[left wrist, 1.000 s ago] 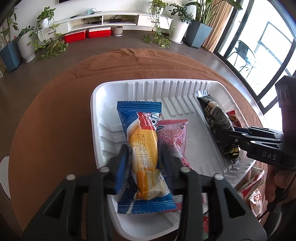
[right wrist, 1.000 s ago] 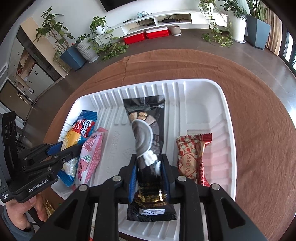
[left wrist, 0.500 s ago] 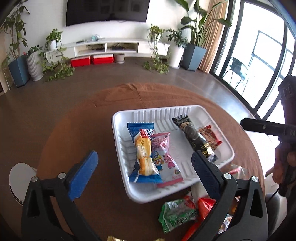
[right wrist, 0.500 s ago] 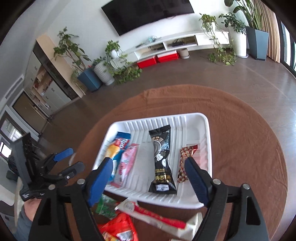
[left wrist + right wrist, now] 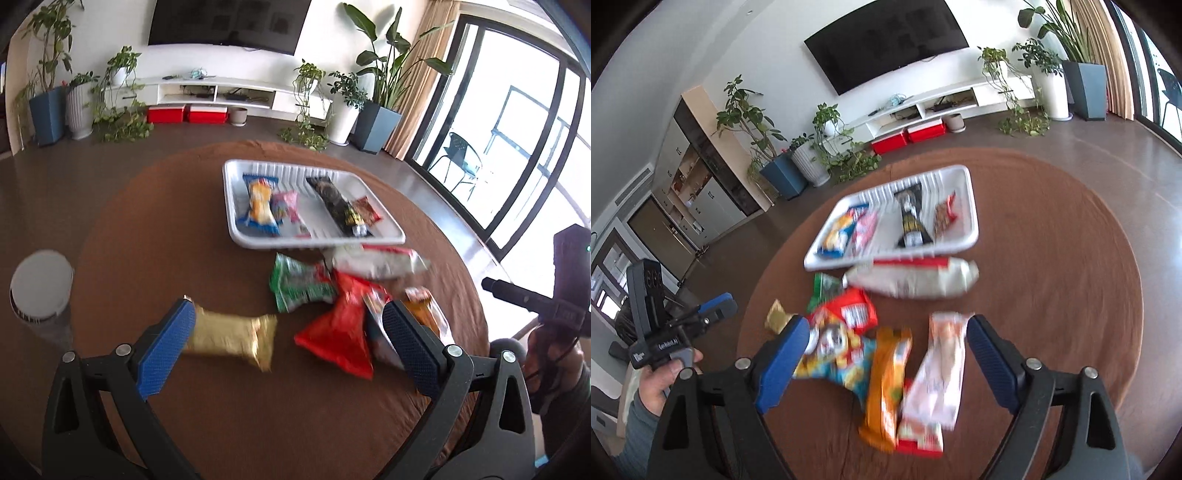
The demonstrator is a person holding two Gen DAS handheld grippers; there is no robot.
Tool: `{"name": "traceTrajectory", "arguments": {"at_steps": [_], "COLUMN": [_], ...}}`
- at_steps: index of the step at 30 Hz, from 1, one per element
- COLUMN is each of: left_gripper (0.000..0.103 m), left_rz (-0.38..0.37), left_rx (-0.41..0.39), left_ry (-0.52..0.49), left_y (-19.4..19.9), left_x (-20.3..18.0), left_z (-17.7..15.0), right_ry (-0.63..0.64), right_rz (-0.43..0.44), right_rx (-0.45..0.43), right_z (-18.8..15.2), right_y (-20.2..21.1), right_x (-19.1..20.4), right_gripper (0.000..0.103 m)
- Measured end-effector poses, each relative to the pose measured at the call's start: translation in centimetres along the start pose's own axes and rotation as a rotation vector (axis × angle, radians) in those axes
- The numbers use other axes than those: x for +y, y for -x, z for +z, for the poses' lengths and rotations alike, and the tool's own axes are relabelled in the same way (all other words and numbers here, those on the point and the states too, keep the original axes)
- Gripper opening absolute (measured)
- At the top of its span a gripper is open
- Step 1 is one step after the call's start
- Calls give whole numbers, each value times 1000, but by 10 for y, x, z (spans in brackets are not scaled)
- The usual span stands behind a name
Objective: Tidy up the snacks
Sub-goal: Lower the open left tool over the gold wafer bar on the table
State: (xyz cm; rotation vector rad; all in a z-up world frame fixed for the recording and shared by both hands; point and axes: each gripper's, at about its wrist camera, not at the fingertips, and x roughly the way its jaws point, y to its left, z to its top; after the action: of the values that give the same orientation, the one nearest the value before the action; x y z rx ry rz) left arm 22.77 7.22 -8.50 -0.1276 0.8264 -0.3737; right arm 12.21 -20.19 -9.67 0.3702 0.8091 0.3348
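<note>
A white ribbed tray (image 5: 231,206) (image 5: 971,192) sits on the round brown table and holds a blue-yellow pack (image 5: 260,203), a pink pack (image 5: 286,203), a long black pack (image 5: 338,206) and a small red pack (image 5: 367,210). Loose snacks lie in front of it: gold (image 5: 229,332), green (image 5: 299,284), red (image 5: 341,332), white (image 5: 376,258), orange (image 5: 888,376) and pale pink (image 5: 938,376). My left gripper (image 5: 288,343) is open and empty above the gold and red packs. My right gripper (image 5: 886,358) is open and empty above the orange and pale pink packs.
A round white object (image 5: 40,288) sits off the table's left edge. The brown tablecloth (image 5: 1071,277) stretches to the right of the tray. Plants, a TV unit and windows stand far behind.
Both grippers let go of their packs in the tray, opened wide and pulled back and up. The loose snack pile in front of the tray has come into view.
</note>
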Motion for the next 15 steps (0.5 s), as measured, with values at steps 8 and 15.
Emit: {"name": "traceTrajectory", "arguments": {"at_steps": [8, 15], "left_gripper": [103, 102], "left_rz": [2, 18], "left_rx": [40, 77], "left_ry": [89, 138], "left_y": [12, 3], "left_x": [-9, -1], "left_z": [-57, -62], "right_ry": [-65, -42], "right_rz": [-22, -14], "right_rx": [63, 68], "right_z": [-60, -71], "right_y": [3, 1], "right_x": [-9, 0], "right_gripper": [89, 89]}}
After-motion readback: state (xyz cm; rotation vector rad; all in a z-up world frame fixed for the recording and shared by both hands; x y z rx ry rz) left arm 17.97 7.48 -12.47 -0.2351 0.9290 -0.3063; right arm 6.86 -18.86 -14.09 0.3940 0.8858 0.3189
